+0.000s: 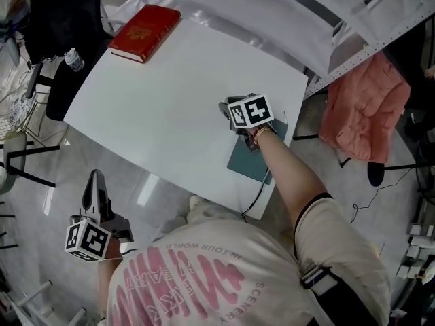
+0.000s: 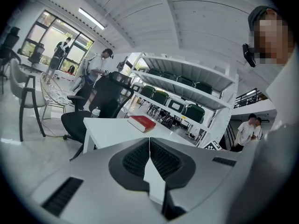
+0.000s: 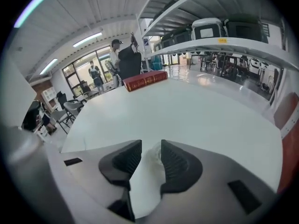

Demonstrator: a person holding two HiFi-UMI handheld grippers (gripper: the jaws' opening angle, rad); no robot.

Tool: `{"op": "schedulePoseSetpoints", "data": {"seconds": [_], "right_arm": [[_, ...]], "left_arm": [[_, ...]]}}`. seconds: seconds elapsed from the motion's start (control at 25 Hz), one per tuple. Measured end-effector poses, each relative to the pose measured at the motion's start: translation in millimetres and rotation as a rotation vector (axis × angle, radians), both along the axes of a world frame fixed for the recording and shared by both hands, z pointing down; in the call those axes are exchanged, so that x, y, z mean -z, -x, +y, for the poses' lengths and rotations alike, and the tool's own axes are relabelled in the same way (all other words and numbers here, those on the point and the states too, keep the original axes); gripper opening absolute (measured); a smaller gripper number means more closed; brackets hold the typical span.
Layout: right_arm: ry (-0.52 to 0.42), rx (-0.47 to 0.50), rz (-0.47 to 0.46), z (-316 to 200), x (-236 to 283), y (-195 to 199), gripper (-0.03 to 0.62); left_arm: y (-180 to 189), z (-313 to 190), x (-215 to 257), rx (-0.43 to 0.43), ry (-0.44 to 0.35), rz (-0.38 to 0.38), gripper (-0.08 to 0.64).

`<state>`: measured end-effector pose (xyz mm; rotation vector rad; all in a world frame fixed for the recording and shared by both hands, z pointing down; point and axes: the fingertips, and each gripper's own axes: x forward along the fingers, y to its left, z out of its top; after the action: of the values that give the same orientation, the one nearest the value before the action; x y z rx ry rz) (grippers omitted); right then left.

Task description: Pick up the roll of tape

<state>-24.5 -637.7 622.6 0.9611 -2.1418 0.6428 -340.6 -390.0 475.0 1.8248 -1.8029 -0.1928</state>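
Standing apart, the jaws of the right gripper [image 3: 145, 149] frame what seems to be the roll of tape [image 3: 153, 159], a pale translucent lump directly between them on the white table [image 3: 196, 111]; the left gripper [image 2: 149, 149], jaws closed together, hangs well away.

You are working over a white table [image 1: 177, 94]; a red book [image 1: 145, 32] with gold print is lying on it, and a dark teal mat [image 1: 246, 163] is showing at its edge; your left gripper [image 2: 149, 157] and right gripper [image 3: 151, 144] are showing grey bodies, black ribbed pads and cubes patterned in black-and-white squares; a whitish see-through thing [image 3: 152, 155] is glinting between the right pads; you are wearing a pale shirt [image 1: 204, 277] with pink lettering; a coral-pink garment [image 1: 367, 111] is hanging over glossy grey floor [image 1: 61, 182].
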Motion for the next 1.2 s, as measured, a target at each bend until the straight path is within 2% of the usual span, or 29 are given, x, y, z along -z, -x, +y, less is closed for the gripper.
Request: {"op": "schedulePoseSetpoints", "data": {"seconds": [0.2, 0.52, 0.68, 0.88, 1.0, 1.2], "right_arm": [[0.021, 0.025, 0.079, 1.6, -8.6, 2.9, 0.139], [0.027, 0.010, 0.147, 0.1, -14.0, -14.8, 0.152], [0.017, 0.033, 0.186, 1.0, -14.3, -16.1, 0.150], [0.002, 0.063, 0.191, 3.0, -15.1, -15.6, 0.149], [0.027, 0.053, 0.175, 1.6, -15.5, -16.4, 0.139], [0.046, 0.057, 0.187, 3.9, -15.0, -14.9, 0.086]], "left_arm": [[3.1, 1.2, -0.3, 0.015, -0.002, -0.001, 0.025], [0.0, -0.8, -2.1, 0.016, -0.009, 0.004, 0.025], [-3.1, -2.3, -4.6, 0.005, -0.001, 0.007, 0.025], [-9.0, -3.6, -6.9, -0.006, -0.010, 0.018, 0.025], [-9.6, -4.5, -7.1, -0.005, -0.007, 0.018, 0.025], [-9.2, -2.7, -8.1, -0.006, 0.006, 0.018, 0.025]]}}
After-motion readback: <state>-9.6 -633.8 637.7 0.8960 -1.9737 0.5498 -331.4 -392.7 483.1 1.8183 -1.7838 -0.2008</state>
